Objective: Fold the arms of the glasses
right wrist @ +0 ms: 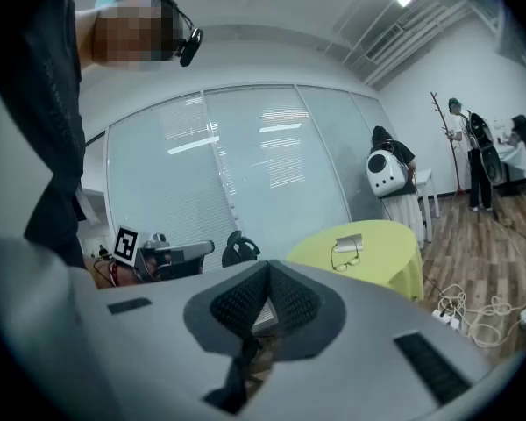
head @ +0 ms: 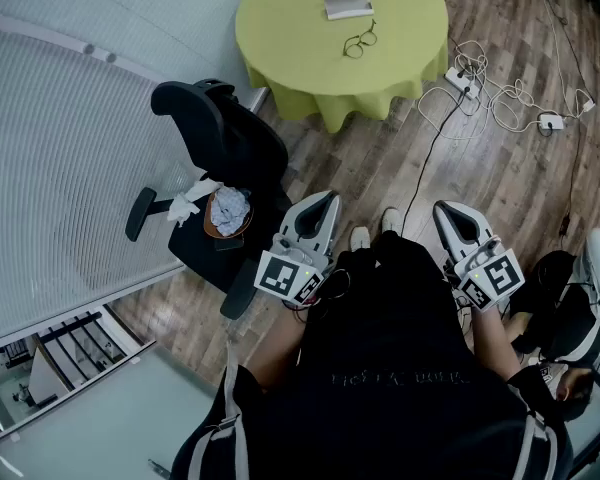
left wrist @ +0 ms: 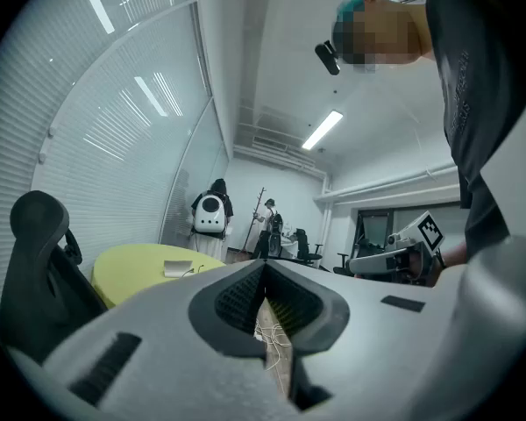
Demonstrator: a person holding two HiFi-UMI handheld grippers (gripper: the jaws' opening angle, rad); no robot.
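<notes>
Nothing of the folding has begun. The glasses [head: 360, 41] lie on the round yellow-green worktop [head: 280, 30], just beside a grey case [head: 347, 5]. Their arms look unfolded, though they are too small to be sure. The left tongs [head: 323, 204] and right tongs [head: 452, 213] are both closed on nothing, held by the person's waist, well apart from the worktop. All of it is left, I judge: approach, steady the frame, fold each arm.

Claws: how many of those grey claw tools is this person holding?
2. The left claw is held beside the black office chair; the right claw is on the person's other side. Both are shut and empty.
</notes>
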